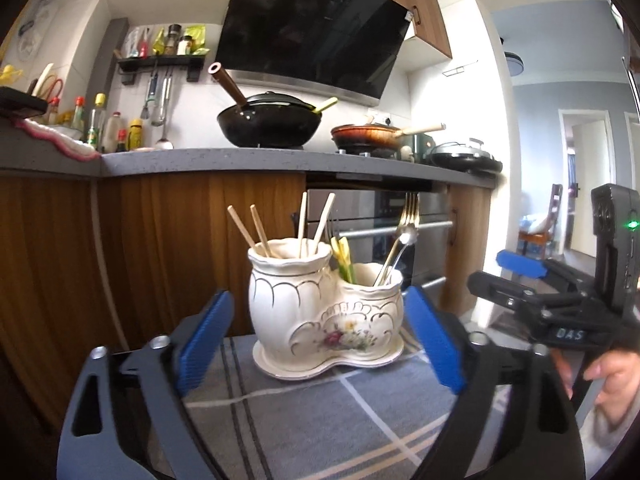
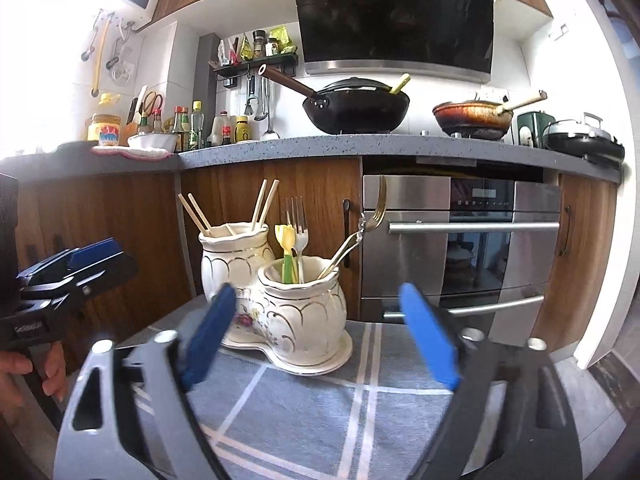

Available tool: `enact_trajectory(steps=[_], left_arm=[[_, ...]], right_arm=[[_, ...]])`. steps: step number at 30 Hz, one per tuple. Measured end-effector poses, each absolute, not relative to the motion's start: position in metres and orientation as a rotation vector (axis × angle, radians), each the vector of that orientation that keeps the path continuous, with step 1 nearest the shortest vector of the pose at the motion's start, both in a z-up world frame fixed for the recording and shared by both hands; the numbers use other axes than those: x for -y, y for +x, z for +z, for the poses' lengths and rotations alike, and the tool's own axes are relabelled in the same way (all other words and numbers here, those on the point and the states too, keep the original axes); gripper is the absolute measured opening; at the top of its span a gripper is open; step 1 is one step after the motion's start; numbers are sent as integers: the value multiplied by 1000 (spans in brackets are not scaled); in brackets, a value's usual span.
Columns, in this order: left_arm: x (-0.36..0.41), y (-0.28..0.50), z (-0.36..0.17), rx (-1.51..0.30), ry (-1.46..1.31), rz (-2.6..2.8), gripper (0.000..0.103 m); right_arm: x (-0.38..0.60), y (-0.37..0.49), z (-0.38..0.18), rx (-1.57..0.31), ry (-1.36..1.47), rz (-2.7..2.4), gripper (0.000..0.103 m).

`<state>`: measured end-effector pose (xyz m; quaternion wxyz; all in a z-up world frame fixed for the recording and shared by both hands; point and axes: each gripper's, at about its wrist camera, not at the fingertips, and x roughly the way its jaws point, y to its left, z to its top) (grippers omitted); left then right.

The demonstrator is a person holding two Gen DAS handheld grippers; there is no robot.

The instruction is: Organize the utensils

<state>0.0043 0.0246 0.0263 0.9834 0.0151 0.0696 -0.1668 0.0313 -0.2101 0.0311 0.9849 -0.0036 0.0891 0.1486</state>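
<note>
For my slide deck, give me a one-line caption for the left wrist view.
Open left gripper faces a two-pot ceramic utensil holder with chopsticks and forks sorted.

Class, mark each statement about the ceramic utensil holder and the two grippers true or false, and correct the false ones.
1. The chopsticks stand in the taller pot of the ceramic utensil holder. True.
2. The forks share that pot with the chopsticks. False: they stand in the shorter pot.
3. The left gripper is open and empty. True.
4. The right gripper grips a spoon. False: it is open and holds nothing.
5. The holder stands on the kitchen counter. False: it stands on a grey checked cloth.
</note>
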Motion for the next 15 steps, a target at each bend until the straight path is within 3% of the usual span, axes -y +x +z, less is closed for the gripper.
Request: enact_trajectory(steps=[15], left_arm=[[-38, 13, 11, -144, 17, -246, 98]], right_arm=[[206, 40, 15, -195, -47, 271, 98]])
